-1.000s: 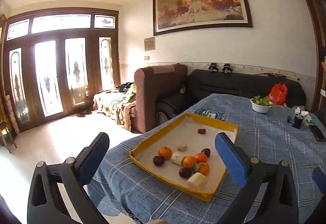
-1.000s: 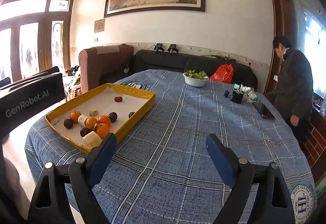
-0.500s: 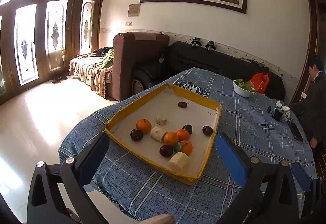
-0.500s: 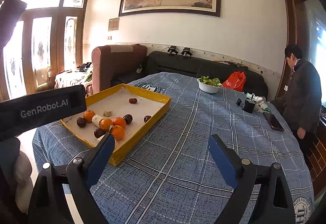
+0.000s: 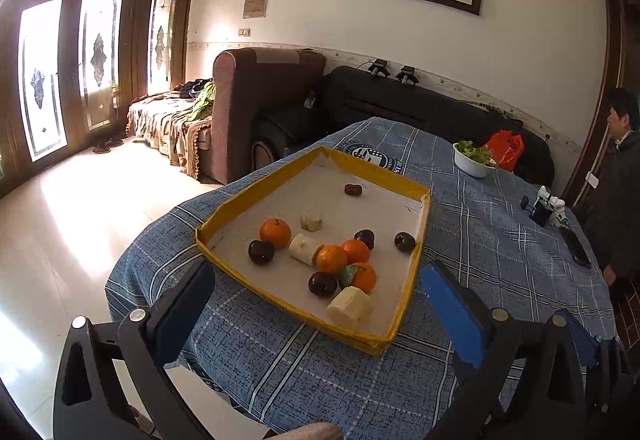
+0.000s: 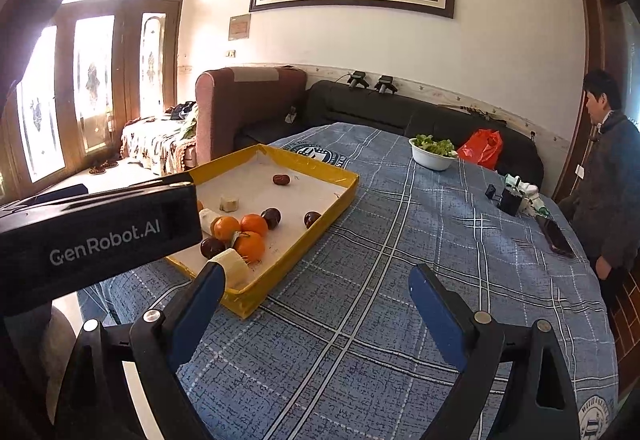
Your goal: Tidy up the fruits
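While I look along my left gripper (image 5: 316, 304), its 2 fingers stand spread wide with nothing between them, hovering over the near edge of the table (image 5: 500, 252). The yellow tray (image 5: 408, 304) lies straight ahead and just below, its long axis running away from me toward the sofa. All the fruit sits inside it, loosely mixed: 4 oranges (image 5: 275, 233) mostly bunched near the middle, 4 dark plums (image 5: 261, 251) scattered around them, 3 pale banana pieces (image 5: 350, 306), and 1 red date (image 5: 353, 189) alone near the far end. The nearest banana piece lies almost on my centre line, just past the near rim, its long axis slanting across my fingers.

From my right gripper (image 6: 316, 296), the fingers are likewise spread and empty, aimed at bare cloth. The tray lies off to my left here, and the body of the left gripper covers part of it; the same banana piece (image 6: 234, 266) shows just beside my left fingertip. A white bowl of greens (image 6: 434, 156) stands well apart at the far side.

I judge the left gripper the nearer and better lined up on the tray. The fruit is in the tray but not grouped by kind; what sorting is wanted, I cannot tell.
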A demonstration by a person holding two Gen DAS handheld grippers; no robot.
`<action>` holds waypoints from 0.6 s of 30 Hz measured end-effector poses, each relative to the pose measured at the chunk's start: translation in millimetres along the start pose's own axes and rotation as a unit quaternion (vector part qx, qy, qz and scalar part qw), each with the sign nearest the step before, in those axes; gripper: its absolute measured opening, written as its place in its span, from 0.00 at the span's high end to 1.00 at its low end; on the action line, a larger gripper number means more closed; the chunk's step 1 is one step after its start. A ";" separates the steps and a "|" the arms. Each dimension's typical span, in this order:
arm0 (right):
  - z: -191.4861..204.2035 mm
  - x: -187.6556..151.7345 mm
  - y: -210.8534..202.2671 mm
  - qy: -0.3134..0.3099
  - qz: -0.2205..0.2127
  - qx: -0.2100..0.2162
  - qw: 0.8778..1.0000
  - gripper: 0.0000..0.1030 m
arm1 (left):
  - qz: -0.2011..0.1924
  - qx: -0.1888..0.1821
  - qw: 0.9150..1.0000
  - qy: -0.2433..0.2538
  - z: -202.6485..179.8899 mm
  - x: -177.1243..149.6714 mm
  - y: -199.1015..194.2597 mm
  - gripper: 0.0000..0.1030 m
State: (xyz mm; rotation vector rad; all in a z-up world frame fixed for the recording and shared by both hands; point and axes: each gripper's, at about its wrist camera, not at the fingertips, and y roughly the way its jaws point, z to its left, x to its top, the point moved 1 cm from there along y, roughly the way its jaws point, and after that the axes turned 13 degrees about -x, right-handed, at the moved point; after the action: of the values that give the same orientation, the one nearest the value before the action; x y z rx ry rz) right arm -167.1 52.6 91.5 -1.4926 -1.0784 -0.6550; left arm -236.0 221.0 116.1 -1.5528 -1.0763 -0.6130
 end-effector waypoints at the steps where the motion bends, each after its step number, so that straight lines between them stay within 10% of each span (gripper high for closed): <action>1: 0.5 0.1 0.9 -0.001 0.002 0.000 1.000 0.07 | -0.002 -0.001 1.000 0.000 0.5 0.3 -0.9 0.00; 18: 5.1 3.3 9.5 -0.011 0.013 0.010 1.000 0.07 | 0.004 0.012 1.000 0.014 -1.9 12.0 17.0 0.00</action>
State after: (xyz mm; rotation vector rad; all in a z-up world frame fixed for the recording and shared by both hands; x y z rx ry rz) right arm -158.1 58.9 89.0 -1.4967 -1.0775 -0.6097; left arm -215.3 223.1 118.5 -1.5232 -1.0533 -0.6119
